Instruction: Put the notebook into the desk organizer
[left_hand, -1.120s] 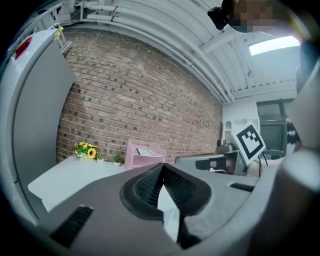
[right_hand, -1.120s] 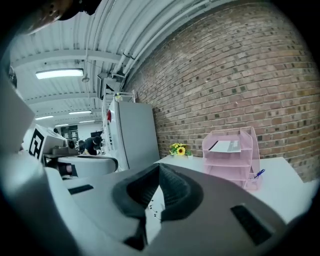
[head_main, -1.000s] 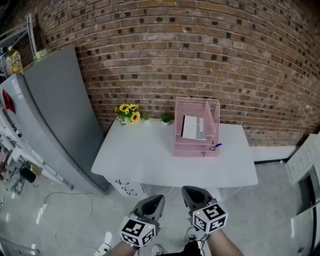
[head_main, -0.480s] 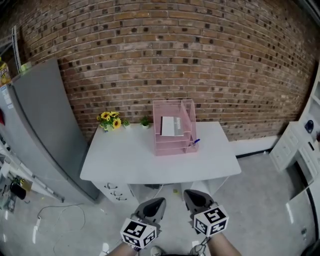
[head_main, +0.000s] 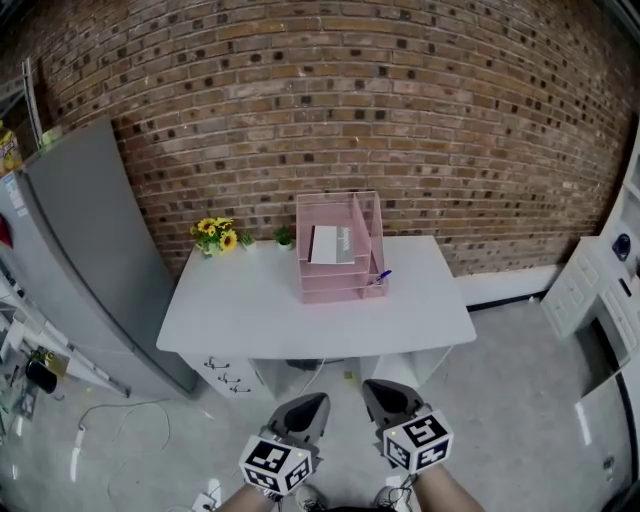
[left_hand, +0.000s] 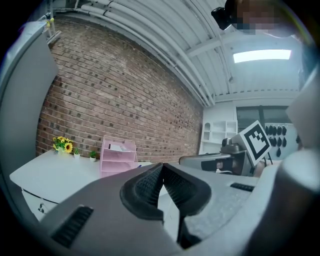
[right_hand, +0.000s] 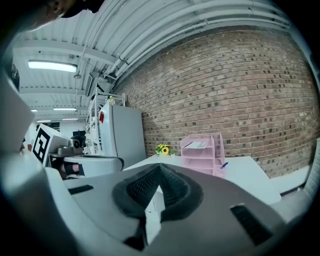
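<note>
A: Pink desk organizer (head_main: 303, 262) at upper centre of head view, near back of white table (head_main: 250, 315), brick wall (head_main: 400, 120) behind. Flat in top tray, left compartment by the look of it: notebook (head_main: 331, 243). Prob. job done?

B: Looks so. Nothing in left gripper (left_hand: 163, 170) – pads pressed together, empty. Same w/ right gripper (right_hand: 159, 170): closed tight, nothing btw pads.

A: So what now, re step in hand?

B: Judging only: a check, not a grasp. Hold both low, clear of table edge. If nudging at all, come in from front, level w/ top tray, push w/ closed tips on notebook's near edge till fully inside. Mind blue pen (head_main: 381, 276) at organizer's lower right front corner – easy to knock. Go gentle: prob. light, liable to slide on smooth top.

A: Notebook vs. grippers?

B: Well apart. Grippers at bottom centre of frame, over floor, short of table; notebook higher in frame, across table's depth, roughly on the line btw the two. Small & far beyond jaw tips in both gripper views: left of centre in left one, right of centre in right one.

A: Anything in the way?

B: No. Only sunflowers (head_main: 215, 231) at table's back left, grey fridge (head_main: 85, 240) at left of frame.
</note>
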